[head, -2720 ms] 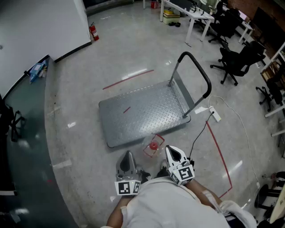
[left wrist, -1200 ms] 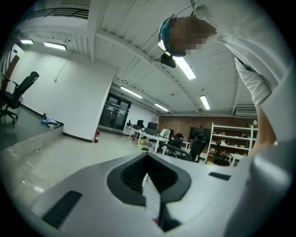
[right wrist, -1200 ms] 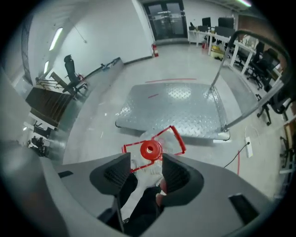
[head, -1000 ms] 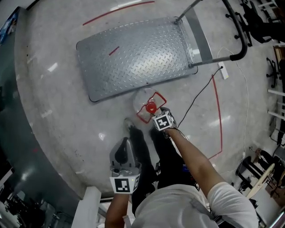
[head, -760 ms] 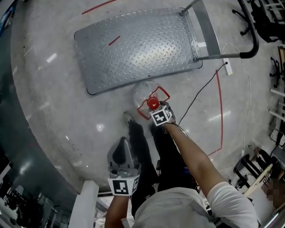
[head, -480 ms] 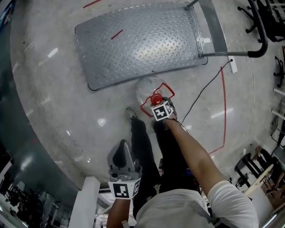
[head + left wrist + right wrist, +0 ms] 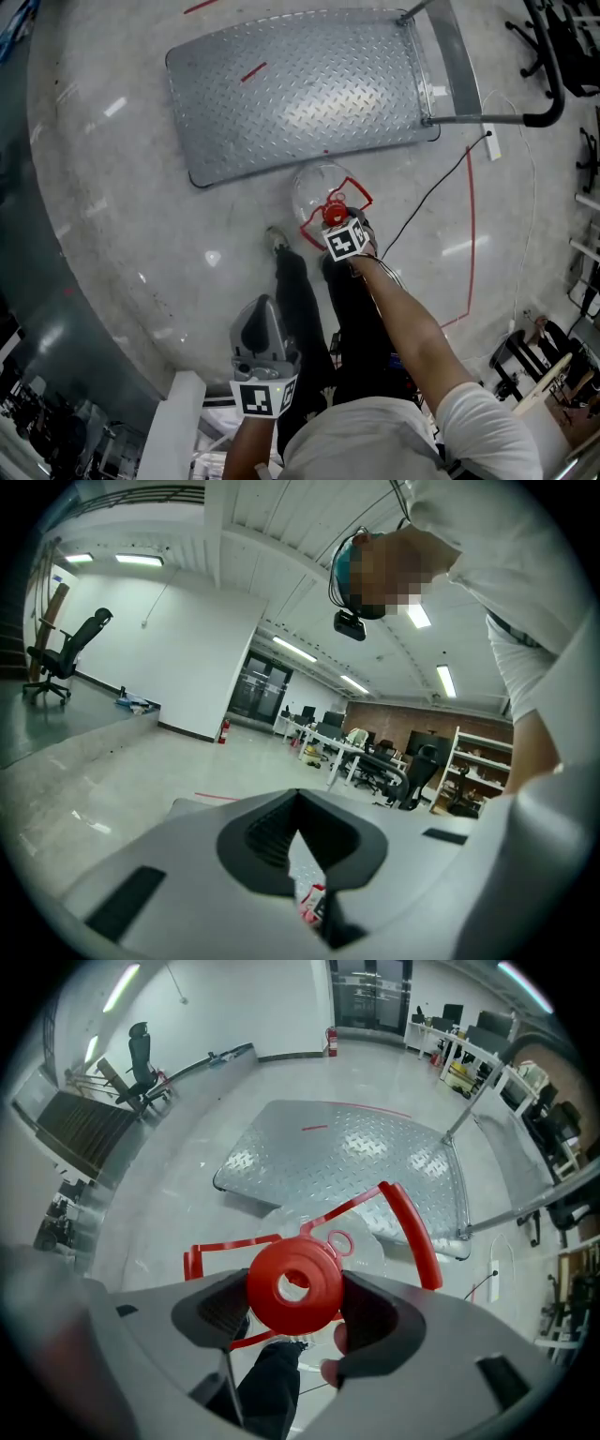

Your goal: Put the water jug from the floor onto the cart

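Note:
The clear water jug (image 7: 314,192) stands on the floor just in front of the cart's steel deck (image 7: 300,84). Its red cap (image 7: 333,215) and red carrying handle (image 7: 412,1232) show from above. My right gripper (image 7: 340,228) points almost straight down over the jug's neck. In the right gripper view the red cap (image 7: 292,1283) sits between the jaws, which are opening wide; I see no pad pressing on it. My left gripper (image 7: 264,305) hangs back beside the person's legs with its jaws together and nothing in them; in its own view the left gripper (image 7: 305,892) points across the room.
The cart's black push handle (image 7: 548,84) rises at the deck's right end. A white power strip (image 7: 492,145) with a black cable lies right of the jug. Red tape lines (image 7: 469,234) mark the floor. The person's shoe (image 7: 275,239) stands close to the jug.
The right gripper has sunk down over the jug's red cap. The left gripper has dropped a little beside the person's legs. The jug and cart have stayed put.

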A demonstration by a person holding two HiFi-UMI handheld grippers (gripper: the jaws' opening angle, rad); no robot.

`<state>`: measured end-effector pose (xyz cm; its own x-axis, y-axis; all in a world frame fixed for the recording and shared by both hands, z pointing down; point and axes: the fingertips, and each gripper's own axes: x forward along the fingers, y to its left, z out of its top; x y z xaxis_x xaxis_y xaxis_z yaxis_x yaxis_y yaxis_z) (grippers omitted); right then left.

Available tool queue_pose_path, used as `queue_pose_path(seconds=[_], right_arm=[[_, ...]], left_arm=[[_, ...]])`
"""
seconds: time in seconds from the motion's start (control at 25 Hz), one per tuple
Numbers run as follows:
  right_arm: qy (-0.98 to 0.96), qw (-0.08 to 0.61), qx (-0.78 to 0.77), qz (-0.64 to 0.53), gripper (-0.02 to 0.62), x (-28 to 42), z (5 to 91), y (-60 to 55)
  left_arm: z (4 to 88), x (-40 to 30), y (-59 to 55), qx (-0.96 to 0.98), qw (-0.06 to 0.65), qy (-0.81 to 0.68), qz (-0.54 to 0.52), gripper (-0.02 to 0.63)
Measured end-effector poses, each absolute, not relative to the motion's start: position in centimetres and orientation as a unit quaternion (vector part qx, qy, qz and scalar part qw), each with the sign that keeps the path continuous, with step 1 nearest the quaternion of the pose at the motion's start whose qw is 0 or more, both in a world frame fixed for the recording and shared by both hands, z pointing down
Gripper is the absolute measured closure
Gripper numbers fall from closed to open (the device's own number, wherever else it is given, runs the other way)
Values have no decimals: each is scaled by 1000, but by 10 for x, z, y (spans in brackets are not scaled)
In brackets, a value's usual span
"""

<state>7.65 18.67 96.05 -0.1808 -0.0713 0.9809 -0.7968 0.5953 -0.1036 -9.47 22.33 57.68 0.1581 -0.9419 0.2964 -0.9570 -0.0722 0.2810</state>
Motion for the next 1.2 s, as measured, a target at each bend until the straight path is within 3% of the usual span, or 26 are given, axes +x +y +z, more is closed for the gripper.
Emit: queue_pose_path(seconds=[0.36, 0.68, 1.2], right_arm=[[-720, 563, 257, 315, 293, 111, 834, 187], [-746, 562, 235, 269, 293, 131, 744, 150], [-732, 533, 309, 292, 293, 142, 708, 9]], left_arm=[[505, -74, 205, 726, 160, -669, -18, 603], [408, -38, 175, 727, 66, -682, -35, 603], [401, -67, 26, 760, 91, -639, -75, 603]])
